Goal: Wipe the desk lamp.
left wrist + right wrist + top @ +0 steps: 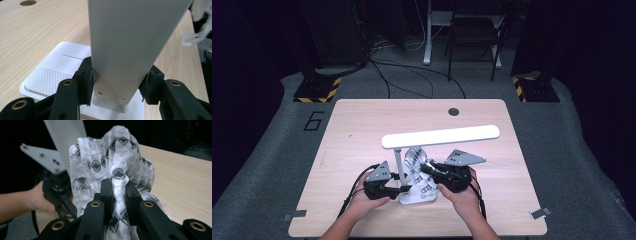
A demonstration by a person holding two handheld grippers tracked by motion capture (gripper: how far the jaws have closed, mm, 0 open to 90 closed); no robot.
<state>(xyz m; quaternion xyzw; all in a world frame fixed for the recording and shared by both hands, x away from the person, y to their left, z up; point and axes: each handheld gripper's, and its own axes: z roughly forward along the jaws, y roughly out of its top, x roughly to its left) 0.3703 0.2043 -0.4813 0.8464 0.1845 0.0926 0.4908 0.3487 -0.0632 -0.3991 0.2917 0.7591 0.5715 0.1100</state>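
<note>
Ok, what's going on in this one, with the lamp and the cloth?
A person at a wooden table works with two hand-held grippers on a white desk lamp. The left gripper has its jaws on either side of the lamp's upright post, low near the base. The right gripper is clamped on a bunched white cloth with black diamond patterning, held up beside the post.

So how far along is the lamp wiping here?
Done: the left tongs clamp the lamp post just above its base, and the right tongs pinch the patterned cloth. In hand: the cloth is bunched beside the post. Left: wiping, apparently; the lamp head looks untouched.
</note>
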